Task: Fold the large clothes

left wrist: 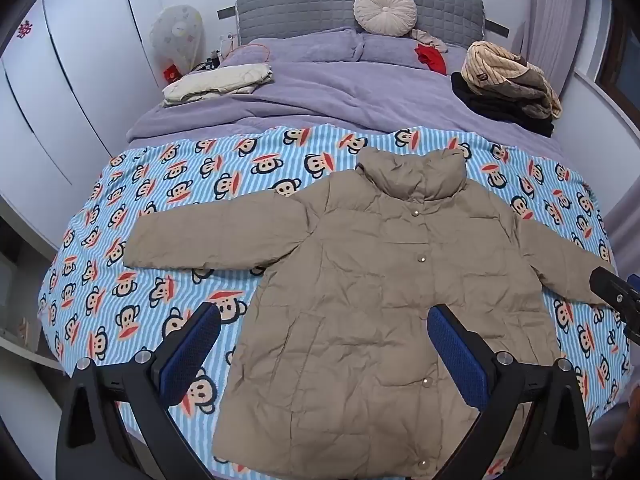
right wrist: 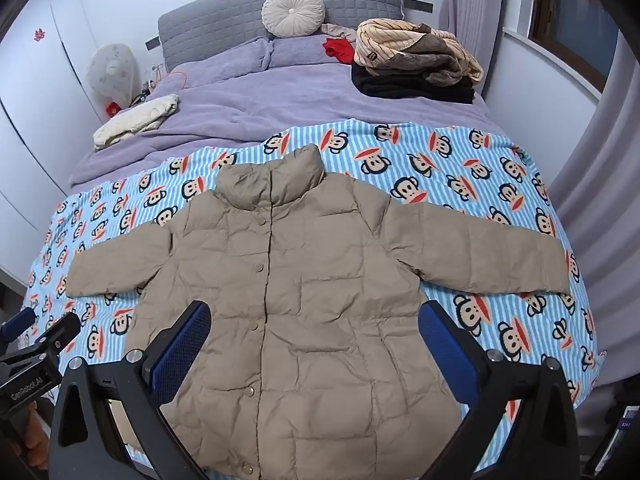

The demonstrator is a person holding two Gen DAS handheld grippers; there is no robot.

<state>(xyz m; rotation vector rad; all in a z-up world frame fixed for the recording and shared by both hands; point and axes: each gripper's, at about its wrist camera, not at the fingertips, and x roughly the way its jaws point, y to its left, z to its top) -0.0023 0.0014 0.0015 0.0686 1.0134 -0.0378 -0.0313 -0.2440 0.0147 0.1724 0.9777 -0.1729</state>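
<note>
A tan puffer jacket (left wrist: 372,280) lies flat, front up and buttoned, on the monkey-print sheet (left wrist: 120,280), both sleeves spread out sideways. It also shows in the right wrist view (right wrist: 296,292). My left gripper (left wrist: 324,344) is open and empty, held above the jacket's lower left body. My right gripper (right wrist: 316,340) is open and empty above the jacket's lower middle. The right gripper's tip (left wrist: 612,292) shows at the right edge of the left wrist view; the left gripper (right wrist: 36,344) shows at the left edge of the right wrist view.
A folded cream garment (left wrist: 220,84) lies at the bed's back left. A pile of striped, brown and black clothes (left wrist: 508,84) lies at the back right. Purple duvet (left wrist: 320,92), pillows, a round cushion (left wrist: 384,10) and a red item (left wrist: 432,58) are by the headboard. White wardrobes stand left.
</note>
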